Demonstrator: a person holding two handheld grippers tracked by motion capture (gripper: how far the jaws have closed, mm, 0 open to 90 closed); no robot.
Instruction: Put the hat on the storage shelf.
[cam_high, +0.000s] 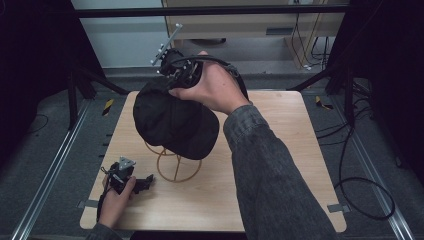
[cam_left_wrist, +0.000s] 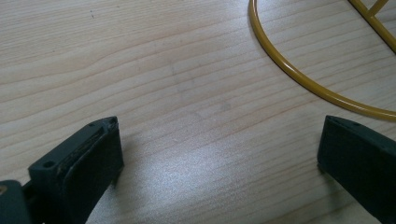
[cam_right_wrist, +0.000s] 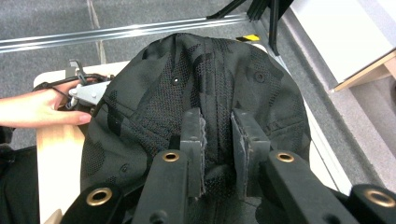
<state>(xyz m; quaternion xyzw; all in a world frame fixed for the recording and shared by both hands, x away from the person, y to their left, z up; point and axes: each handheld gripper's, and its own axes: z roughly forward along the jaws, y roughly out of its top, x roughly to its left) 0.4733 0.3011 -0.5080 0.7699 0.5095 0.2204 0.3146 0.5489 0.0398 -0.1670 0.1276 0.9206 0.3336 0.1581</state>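
Wooden table (cam_left_wrist: 163, 70) fronts left hand-held gripper (cam_left_wrist: 219, 154); right one (cam_right_wrist: 217, 135) pinches cap (cam_right_wrist: 154, 102).

A black fabric baseball cap (cam_high: 172, 122) sits over the top of a yellow wire stand (cam_high: 178, 167), which stands on the pale wooden table (cam_high: 280, 165) left of its middle. The right gripper (cam_high: 172, 82) is at the cap's far edge, pinching its fabric. The left gripper (cam_high: 145, 182) rests low on the table's near left part, just beside the stand's ring base.
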